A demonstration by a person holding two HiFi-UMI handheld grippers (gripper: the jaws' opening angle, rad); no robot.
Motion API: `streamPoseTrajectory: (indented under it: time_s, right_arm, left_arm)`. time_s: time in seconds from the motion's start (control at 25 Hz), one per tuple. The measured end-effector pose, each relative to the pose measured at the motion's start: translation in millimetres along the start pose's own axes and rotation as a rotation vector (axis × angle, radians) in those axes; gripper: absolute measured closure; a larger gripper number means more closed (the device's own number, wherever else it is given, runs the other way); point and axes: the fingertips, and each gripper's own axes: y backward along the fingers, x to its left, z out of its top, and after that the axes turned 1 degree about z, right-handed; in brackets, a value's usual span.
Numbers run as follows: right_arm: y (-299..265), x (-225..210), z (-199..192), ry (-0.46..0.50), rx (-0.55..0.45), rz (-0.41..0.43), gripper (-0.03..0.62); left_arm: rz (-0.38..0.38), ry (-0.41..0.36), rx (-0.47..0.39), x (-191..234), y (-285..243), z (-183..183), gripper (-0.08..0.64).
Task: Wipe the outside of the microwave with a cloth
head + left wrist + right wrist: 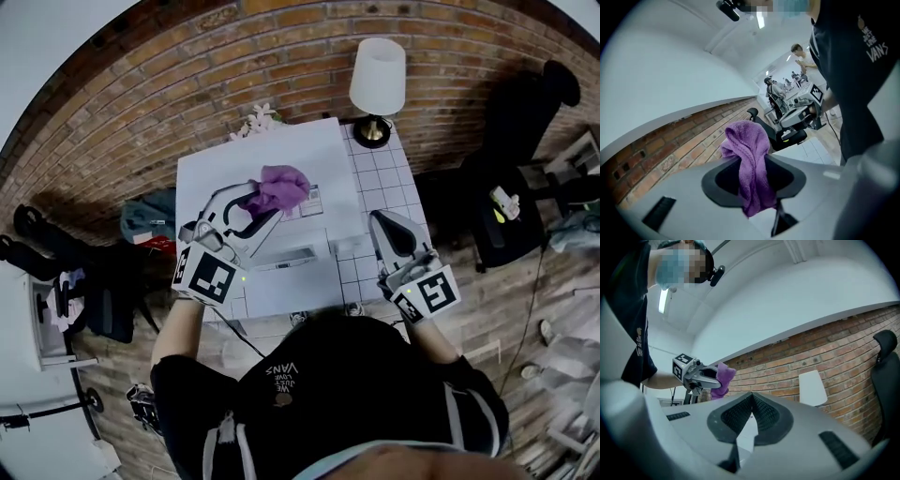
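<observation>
The white microwave (225, 169) stands on a white tiled table (389, 173) against the brick wall. My left gripper (267, 208) hovers over the microwave's top, shut on a bunched purple cloth (283, 187). In the left gripper view the cloth (751, 164) hangs folded between the jaws of my left gripper (752, 157). My right gripper (381, 220) is held over the table just right of the microwave. In its own view my right gripper (751, 395) has its jaw tips touching with nothing between them. The cloth (723, 377) also shows there at the left.
A white table lamp (377, 80) stands at the table's back right corner, and pale flowers (261, 119) behind the microwave. A black office chair (525, 122) is to the right, and a blue bag (145, 217) lies on the floor to the left.
</observation>
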Motion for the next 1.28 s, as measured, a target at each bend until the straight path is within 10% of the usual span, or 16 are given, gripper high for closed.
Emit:
streamPoseTrajectory:
  time_s: [1.28]
  right_arm:
    - [48.8,-55.3,-6.5,-0.062,-0.002,-0.246,0.595]
  left_arm:
    - [-0.344,-0.259,0.533,40.7,-203.6,-113.6,0.417]
